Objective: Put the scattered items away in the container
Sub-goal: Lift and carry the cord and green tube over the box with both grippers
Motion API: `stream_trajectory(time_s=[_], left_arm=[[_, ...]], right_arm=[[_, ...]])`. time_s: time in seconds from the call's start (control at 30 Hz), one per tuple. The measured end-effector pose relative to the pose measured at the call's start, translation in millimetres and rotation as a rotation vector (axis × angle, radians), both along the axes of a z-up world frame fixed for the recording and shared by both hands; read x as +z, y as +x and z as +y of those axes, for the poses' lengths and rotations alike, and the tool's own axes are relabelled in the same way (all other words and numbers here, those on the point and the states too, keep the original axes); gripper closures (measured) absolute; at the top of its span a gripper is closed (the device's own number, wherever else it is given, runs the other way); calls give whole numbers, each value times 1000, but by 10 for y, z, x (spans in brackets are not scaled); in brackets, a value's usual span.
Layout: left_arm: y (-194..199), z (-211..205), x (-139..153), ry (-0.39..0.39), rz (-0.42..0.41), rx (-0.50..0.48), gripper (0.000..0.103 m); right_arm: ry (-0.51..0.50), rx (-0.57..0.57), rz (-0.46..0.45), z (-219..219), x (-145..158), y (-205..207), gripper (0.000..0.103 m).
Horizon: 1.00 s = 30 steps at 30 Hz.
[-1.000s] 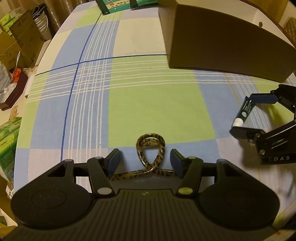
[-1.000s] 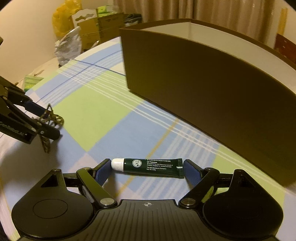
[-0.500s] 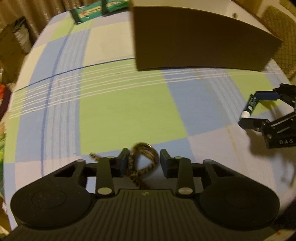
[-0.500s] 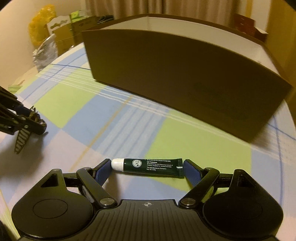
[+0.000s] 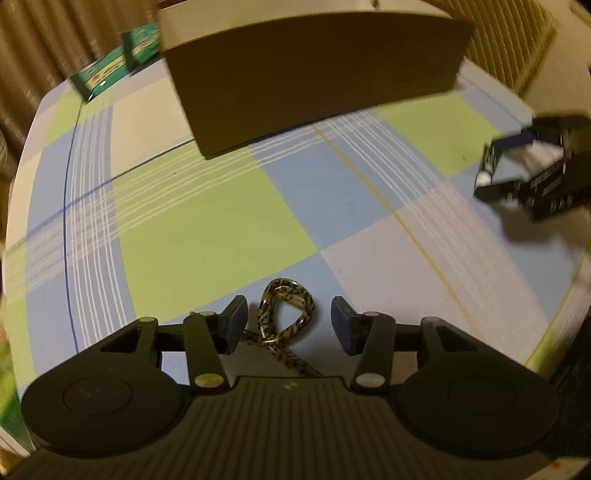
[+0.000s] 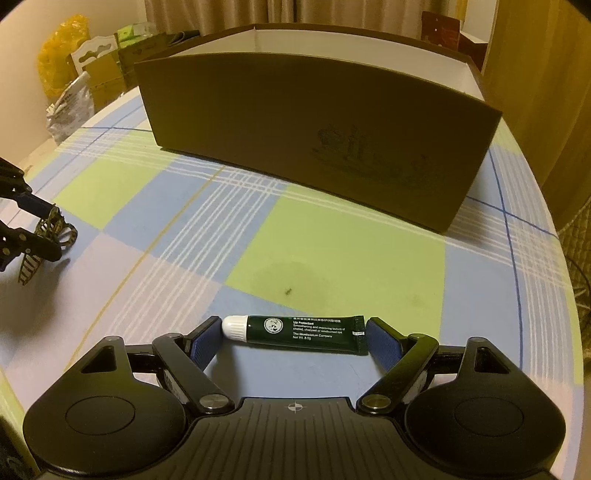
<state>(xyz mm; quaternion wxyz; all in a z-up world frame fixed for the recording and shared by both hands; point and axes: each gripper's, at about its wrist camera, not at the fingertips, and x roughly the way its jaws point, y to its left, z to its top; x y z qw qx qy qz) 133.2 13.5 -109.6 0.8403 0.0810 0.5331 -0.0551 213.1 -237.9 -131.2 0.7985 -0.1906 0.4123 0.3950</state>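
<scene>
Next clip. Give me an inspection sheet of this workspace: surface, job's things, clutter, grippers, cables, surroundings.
Surface: checked tablecloth, small stains on a green square.
Job's things: brown box, open top, nothing seen inside from here; lip balm tube; leopard-print hair clip.
Clutter: green packets at the far table edge.
Grippers: right gripper clamps the tube end to end; left gripper jaws opening, clip between them, hanging against one pad, the other clear.
Cables: nothing seen.
Surroundings: curtains, cardboard boxes, yellow bag.
</scene>
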Motion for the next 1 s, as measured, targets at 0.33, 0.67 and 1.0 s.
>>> stream_trajectory(time_s=[0.33, 0.67, 1.0], left_arm=[[11, -18, -65, 11, 20, -34, 76], [5, -27, -26, -13, 3, -7, 78], [-52, -15, 177, -74, -67, 40, 79]], right_arm=[[-11, -46, 4, -189, 19, -38, 22], [-9, -85, 6, -275, 65, -70, 22], [37, -100, -6, -286, 233, -67, 22]])
